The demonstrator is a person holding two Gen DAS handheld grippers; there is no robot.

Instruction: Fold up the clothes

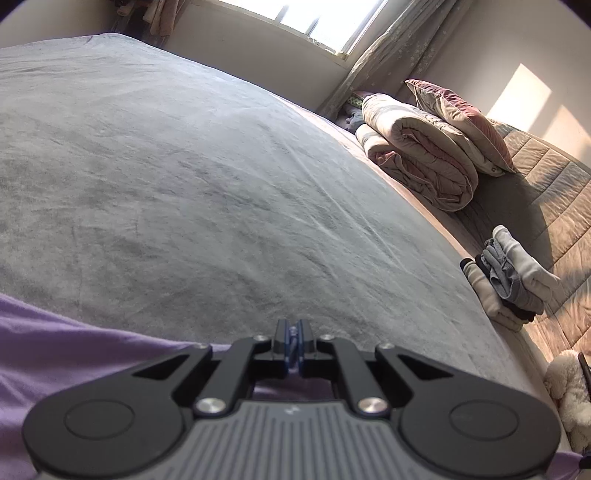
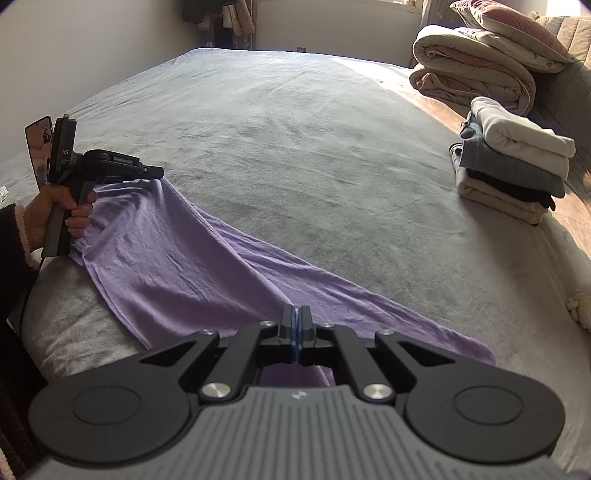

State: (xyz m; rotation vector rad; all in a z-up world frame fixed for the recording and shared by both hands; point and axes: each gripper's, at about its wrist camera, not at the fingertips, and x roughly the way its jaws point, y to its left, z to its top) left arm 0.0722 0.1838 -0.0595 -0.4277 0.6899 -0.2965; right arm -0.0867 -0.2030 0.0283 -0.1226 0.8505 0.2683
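A purple garment (image 2: 177, 266) is stretched in a band across the near part of the grey bed (image 2: 295, 147), lifted at both ends. My left gripper (image 2: 159, 172) is at the left of the right wrist view, held by a hand (image 2: 55, 218), and is shut on the garment's far corner. In its own view the left gripper (image 1: 293, 341) is shut with purple cloth (image 1: 66, 365) hanging below it. My right gripper (image 2: 296, 330) is shut on the near edge of the garment, whose fabric shows just under the jaws.
A stack of folded clothes (image 2: 513, 162) sits at the bed's right edge. Behind it lie a rolled quilt (image 2: 469, 70) and a pillow (image 2: 509, 26). A white plush item (image 1: 569, 395) lies off the right side. A window (image 1: 325, 18) and curtain are beyond.
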